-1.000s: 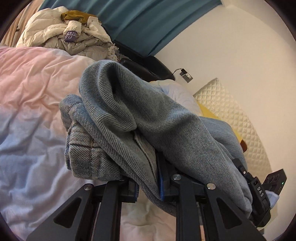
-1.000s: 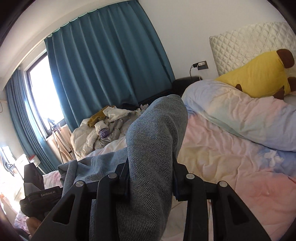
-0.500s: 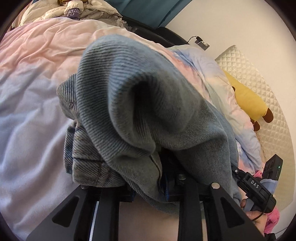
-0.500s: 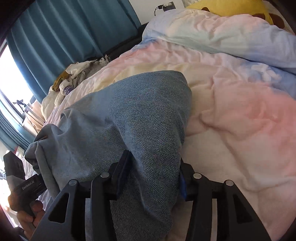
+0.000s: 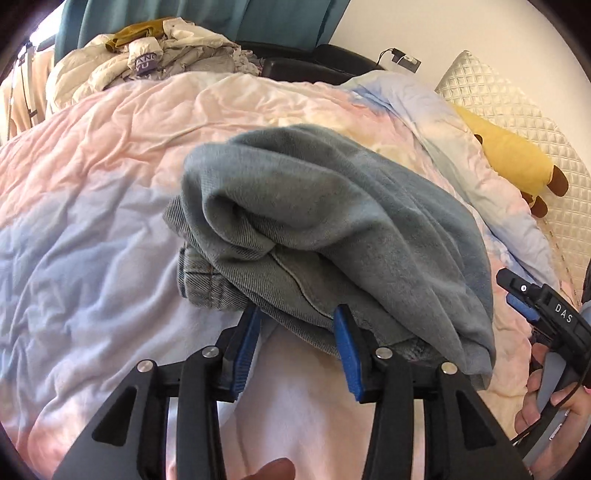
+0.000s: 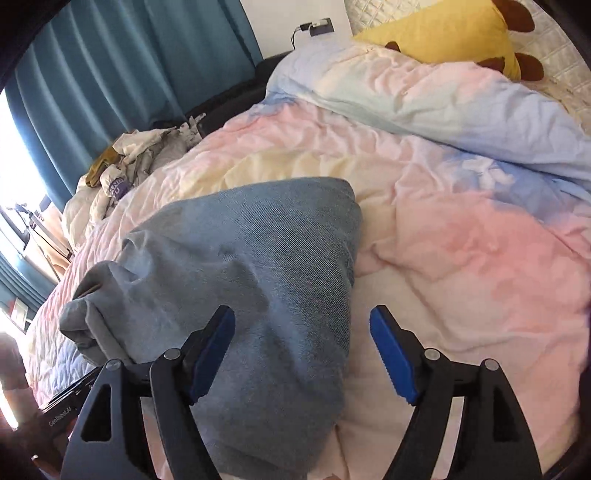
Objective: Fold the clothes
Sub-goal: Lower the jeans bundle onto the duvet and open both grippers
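Both tongs have just been opening: right tongs stand wide, pads clear of the cloth, left tongs apart with the bundle's edge loose between them. The folded blue-grey denim jeans lie on the pastel pink-and-blue quilted bed, let go, probably so the fold sits flat. Unfolded pale clothes pile waits at the far edge.

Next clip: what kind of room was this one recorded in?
Almost certainly a bedroom. A bed with a pastel duvet fills both views, a quilted headboard stands behind a yellow plush toy, and teal curtains hang by the window.
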`<act>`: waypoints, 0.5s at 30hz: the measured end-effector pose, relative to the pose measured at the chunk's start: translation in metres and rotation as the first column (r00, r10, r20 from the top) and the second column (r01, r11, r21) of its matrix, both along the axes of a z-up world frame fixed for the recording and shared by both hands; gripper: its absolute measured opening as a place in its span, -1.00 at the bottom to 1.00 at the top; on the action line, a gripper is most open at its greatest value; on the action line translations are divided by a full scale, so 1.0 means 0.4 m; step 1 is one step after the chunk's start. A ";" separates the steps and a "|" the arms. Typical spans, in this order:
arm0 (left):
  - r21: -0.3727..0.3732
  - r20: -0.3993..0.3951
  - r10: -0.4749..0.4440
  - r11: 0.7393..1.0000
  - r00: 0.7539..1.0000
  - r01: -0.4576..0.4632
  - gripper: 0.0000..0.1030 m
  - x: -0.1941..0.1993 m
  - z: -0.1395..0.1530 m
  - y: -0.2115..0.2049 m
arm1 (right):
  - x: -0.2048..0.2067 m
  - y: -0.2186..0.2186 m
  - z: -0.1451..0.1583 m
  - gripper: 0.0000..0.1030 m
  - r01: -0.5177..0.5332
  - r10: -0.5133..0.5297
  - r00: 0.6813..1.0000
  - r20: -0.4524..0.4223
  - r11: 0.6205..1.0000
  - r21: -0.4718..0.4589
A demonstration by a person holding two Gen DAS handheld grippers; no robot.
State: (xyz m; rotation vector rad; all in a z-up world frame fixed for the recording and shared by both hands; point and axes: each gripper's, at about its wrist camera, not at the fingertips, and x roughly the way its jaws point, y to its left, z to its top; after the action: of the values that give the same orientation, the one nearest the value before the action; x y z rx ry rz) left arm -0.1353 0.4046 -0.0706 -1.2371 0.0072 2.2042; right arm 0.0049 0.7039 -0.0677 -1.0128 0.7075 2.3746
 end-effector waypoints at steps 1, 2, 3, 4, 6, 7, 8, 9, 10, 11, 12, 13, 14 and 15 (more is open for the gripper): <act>0.001 -0.019 0.000 1.000 1.000 0.000 -0.18 0.021 0.018 -0.012 | 0.008 -0.013 0.022 0.50 -0.001 0.001 1.000 -0.007 1.000 0.014; -0.001 -0.039 -0.006 1.000 0.999 0.006 -0.18 0.039 0.039 -0.024 | 0.016 -0.026 0.044 0.51 -0.001 0.002 1.000 -0.014 1.000 0.028; -0.005 -0.055 -0.012 1.000 0.998 0.012 -0.18 0.056 0.063 -0.036 | 0.024 -0.041 0.067 0.51 -0.006 0.007 1.000 -0.020 0.999 0.041; -0.005 -0.072 -0.016 1.000 0.997 0.016 -0.18 0.069 0.086 -0.046 | 0.031 -0.056 0.091 0.51 -0.012 0.014 0.999 -0.032 0.999 0.049; -0.008 -0.107 -0.020 1.000 0.994 0.020 -0.18 0.095 0.133 -0.055 | 0.038 -0.084 0.144 0.51 -0.027 0.031 0.997 -0.065 0.998 0.058; -0.009 -0.125 -0.021 1.000 0.992 0.020 -0.18 0.105 0.156 -0.059 | 0.049 -0.102 0.170 0.51 -0.034 0.039 0.996 -0.079 0.997 0.064; -0.006 -0.140 -0.020 1.000 0.990 0.020 -0.18 0.112 0.176 -0.064 | 0.055 -0.122 0.195 0.51 -0.040 0.046 0.995 -0.089 0.996 0.075; 0.001 -0.155 -0.021 1.000 0.988 0.022 -0.18 0.123 0.196 -0.073 | 0.061 -0.143 0.220 0.51 -0.046 0.054 0.994 -0.097 0.995 0.086; 0.008 -0.170 -0.021 1.000 0.985 0.023 -0.18 0.129 0.213 -0.070 | 0.071 -0.165 0.244 0.51 -0.053 0.064 0.992 -0.104 0.994 0.099; 0.011 -0.184 -0.019 1.000 0.983 0.021 -0.18 0.138 0.235 -0.089 | 0.081 -0.187 0.267 0.51 -0.061 0.074 0.991 -0.112 0.992 0.113; 0.013 -0.198 -0.018 1.000 0.980 0.021 -0.18 0.151 0.256 -0.107 | 0.093 -0.208 0.288 0.51 -0.067 0.081 0.990 -0.119 0.990 0.123; 0.015 -0.211 -0.016 1.000 0.977 0.020 -0.18 0.164 0.277 -0.125 | 0.105 -0.230 0.307 0.51 -0.071 0.088 0.988 -0.125 0.989 0.130; 0.018 -0.224 -0.015 1.000 0.974 0.019 -0.18 0.176 0.297 -0.142 | 0.118 -0.251 0.326 0.51 -0.076 0.094 0.987 -0.131 0.988 0.138; 0.020 -0.235 -0.015 1.000 0.972 0.021 -0.18 0.190 0.313 -0.155 | 0.128 -0.270 0.342 0.51 -0.082 0.102 0.985 -0.138 0.986 0.144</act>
State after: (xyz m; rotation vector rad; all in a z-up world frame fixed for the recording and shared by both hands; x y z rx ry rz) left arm -0.0592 0.3425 0.0544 -0.9533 0.0879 2.3158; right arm 0.0562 0.5959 0.0692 -0.8390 0.5488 2.5579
